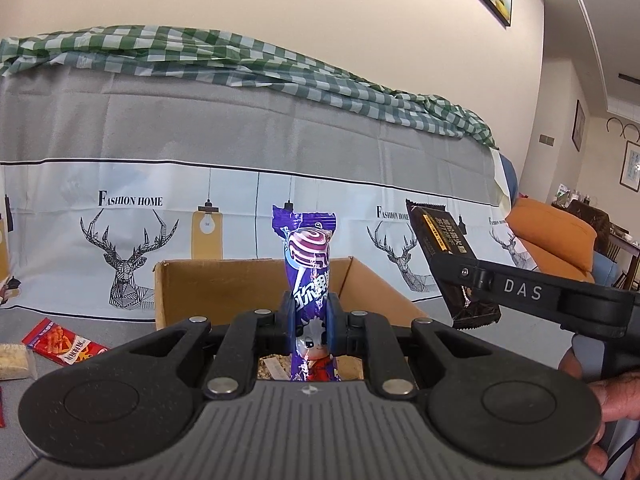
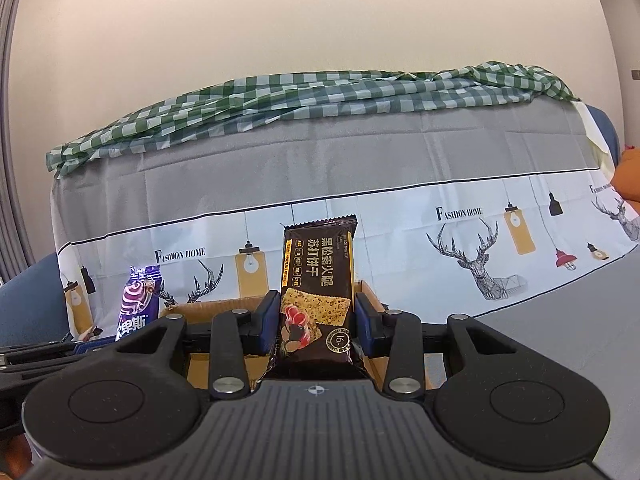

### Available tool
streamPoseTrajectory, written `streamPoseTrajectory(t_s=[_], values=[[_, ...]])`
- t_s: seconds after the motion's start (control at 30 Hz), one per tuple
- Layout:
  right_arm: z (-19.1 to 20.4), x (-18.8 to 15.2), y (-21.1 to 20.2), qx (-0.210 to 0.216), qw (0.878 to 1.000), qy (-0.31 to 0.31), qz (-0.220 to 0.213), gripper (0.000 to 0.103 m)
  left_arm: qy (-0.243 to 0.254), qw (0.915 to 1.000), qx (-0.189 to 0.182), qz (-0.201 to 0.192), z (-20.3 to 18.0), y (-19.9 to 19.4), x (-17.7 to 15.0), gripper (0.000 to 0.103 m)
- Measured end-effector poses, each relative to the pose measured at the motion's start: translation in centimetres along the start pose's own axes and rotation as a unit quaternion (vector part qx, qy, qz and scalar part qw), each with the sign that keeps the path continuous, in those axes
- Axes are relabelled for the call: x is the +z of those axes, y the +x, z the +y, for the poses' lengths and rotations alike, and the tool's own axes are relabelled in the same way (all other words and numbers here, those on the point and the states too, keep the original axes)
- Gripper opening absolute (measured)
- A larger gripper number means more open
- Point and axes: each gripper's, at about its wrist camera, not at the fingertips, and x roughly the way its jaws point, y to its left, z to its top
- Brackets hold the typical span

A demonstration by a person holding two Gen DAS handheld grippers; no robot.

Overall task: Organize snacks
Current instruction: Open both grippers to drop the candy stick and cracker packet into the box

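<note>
My left gripper (image 1: 311,320) is shut on a purple snack packet (image 1: 308,264) and holds it upright over the open cardboard box (image 1: 200,280). My right gripper (image 2: 316,320) is shut on a black cracker packet (image 2: 318,276), upright, above the same box (image 2: 224,306). In the left wrist view the right gripper (image 1: 460,276) reaches in from the right with the black packet (image 1: 444,248) just beside the box's right wall. The purple packet also shows at the left of the right wrist view (image 2: 138,304). A little of the box's contents shows between my left fingers.
A red snack packet (image 1: 60,342) and a pale cracker pack (image 1: 14,360) lie on the grey table left of the box. Behind stands a sofa under a deer-print cover (image 1: 128,256) with a green checked cloth (image 1: 160,52) on top. An orange cushion (image 1: 556,236) is at the right.
</note>
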Motion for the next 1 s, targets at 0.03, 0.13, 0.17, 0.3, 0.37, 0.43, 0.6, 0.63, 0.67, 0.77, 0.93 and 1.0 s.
streamPoseTrajectory(t_s=[0.03,0.13,0.17,0.3,0.37,0.43,0.6,0.63,0.67,0.77,0.93,1.0], values=[[-0.03,0.00,0.03,0.000,1.000,0.001,0.001,0.041,0.001,1.0000,0.000,0.000,-0.02,0.02,0.05,0.015],[-0.08,-0.01,0.07,0.000,1.000,0.002,0.003,0.041,0.001,1.0000,0.000,0.001,-0.07,0.06,0.03,0.015],[-0.06,0.02,0.09,0.001,1.000,0.002,0.003,0.041,0.001,1.0000,0.000,0.001,-0.09,0.10,0.03,0.015],[0.18,0.00,0.16,0.005,1.000,-0.002,0.008,0.041,0.003,1.0000,0.000,0.002,-0.19,0.13,-0.01,0.015],[0.29,-0.06,0.15,0.006,1.000,-0.004,0.007,0.041,0.002,1.0000,-0.001,0.002,-0.16,0.14,-0.01,0.015],[0.26,-0.05,0.09,0.006,1.000,-0.004,0.005,0.041,0.002,1.0000,0.000,0.001,-0.15,0.14,-0.02,0.015],[0.10,-0.09,0.09,0.005,1.000,-0.002,0.005,0.041,0.003,1.0000,0.000,0.002,-0.14,0.14,-0.03,0.015],[0.11,-0.10,0.07,0.004,1.000,-0.002,0.004,0.041,0.003,1.0000,0.000,0.001,-0.13,0.14,-0.03,0.015],[0.15,-0.12,0.05,0.004,1.000,-0.003,0.003,0.041,0.003,1.0000,0.000,0.001,-0.13,0.16,-0.02,0.015],[0.21,-0.15,0.02,0.004,1.000,-0.003,0.004,0.041,0.003,1.0000,0.000,0.002,-0.11,0.14,-0.03,0.015],[0.27,-0.24,-0.03,0.004,1.000,-0.003,0.003,0.041,0.001,1.0000,0.000,0.001,-0.09,0.13,0.05,0.015],[0.29,-0.26,0.00,0.004,1.000,-0.002,0.004,0.041,-0.001,1.0000,-0.002,0.004,-0.05,0.22,0.07,0.016]])
